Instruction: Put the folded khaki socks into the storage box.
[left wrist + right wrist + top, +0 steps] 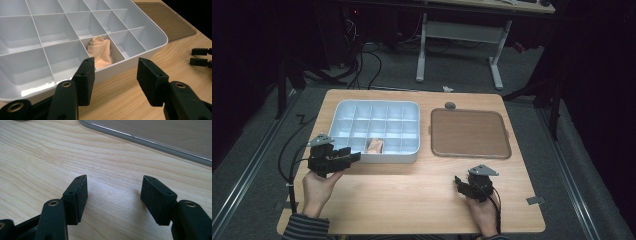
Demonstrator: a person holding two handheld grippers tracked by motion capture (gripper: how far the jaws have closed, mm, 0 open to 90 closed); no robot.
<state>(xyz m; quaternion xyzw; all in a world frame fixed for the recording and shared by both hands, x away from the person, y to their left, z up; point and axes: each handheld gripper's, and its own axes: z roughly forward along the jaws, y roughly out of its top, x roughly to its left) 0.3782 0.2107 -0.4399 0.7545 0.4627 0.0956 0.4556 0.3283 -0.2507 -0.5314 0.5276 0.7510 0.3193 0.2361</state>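
Hovering just off the near wall of the white compartment tray [377,107], the left gripper [353,156] stands with its jaws apart and nothing between them. In the left gripper view the left gripper [115,72] aims its black pads [88,80] at the tray's near rim, straight toward a rolled peach-coloured cloth [101,51]. That cloth [375,145] lies in a compartment of the tray's nearest row, close to the middle of that row, and touches neither pad. The tray [155,37] sits on the left half of the wooden tabletop [412,190], toward its far edge.

Just beside the tray, on the right half of the tabletop, lies a flat brown lid [469,132] with rounded corners, and a small grey knob-like object [450,105] rests just past its far edge.

The right gripper [459,181] is held low near the tabletop's near edge, well apart from the cloth. In the right gripper view the right gripper [113,192] has its jaws parted over bare wood grain, with the rim of the brown lid [150,135] crossing the top of that view.
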